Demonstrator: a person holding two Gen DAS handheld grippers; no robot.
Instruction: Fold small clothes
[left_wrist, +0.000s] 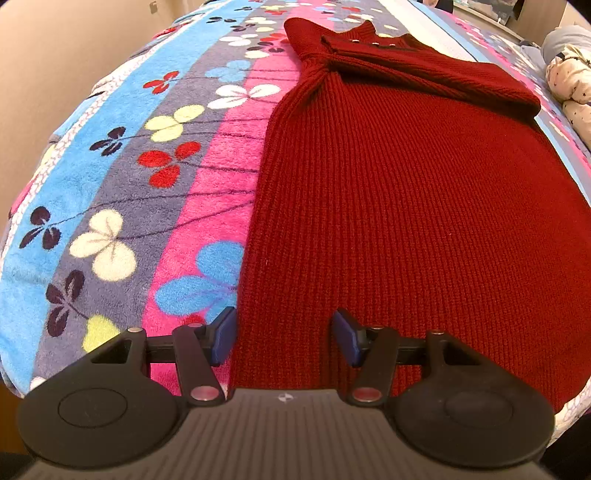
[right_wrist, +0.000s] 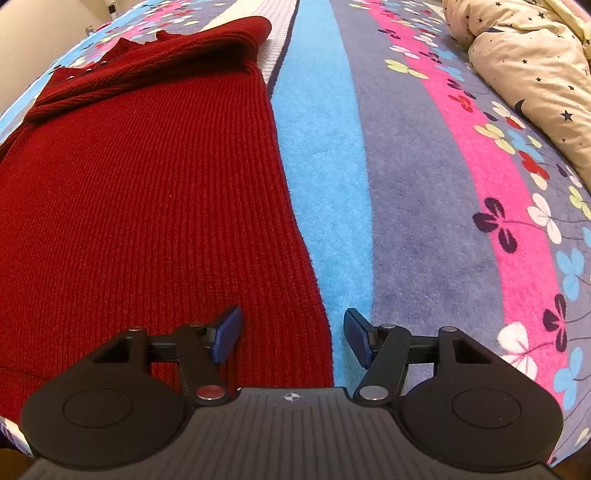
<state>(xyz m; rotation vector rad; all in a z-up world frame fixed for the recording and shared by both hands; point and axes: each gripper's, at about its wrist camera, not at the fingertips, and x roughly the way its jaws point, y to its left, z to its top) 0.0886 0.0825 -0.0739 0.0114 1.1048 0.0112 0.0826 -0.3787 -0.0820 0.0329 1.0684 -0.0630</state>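
Two grippers show, one per view, and both have their jaws spread wide, gripping nothing. The left gripper (left_wrist: 284, 338) hangs over the near left edge of the one red knit sweater (left_wrist: 406, 206): its left blue pad (left_wrist: 224, 338) sits right at that edge, over the seam with the blanket, and its right pad (left_wrist: 347, 338) is over the knit. Whether the pads touch the fabric I cannot tell. The right gripper (right_wrist: 291, 338) straddles the sweater's (right_wrist: 147, 206) near right edge, its left pad (right_wrist: 227, 336) over the knit and its right pad (right_wrist: 356, 339) over the blanket.

One sweater lies flat on the bed, a sleeve folded across its far end. Beneath it spreads one striped floral blanket (right_wrist: 424, 184). One cream star-print quilt (right_wrist: 528, 70) is bunched at the far right, well apart from the sweater.
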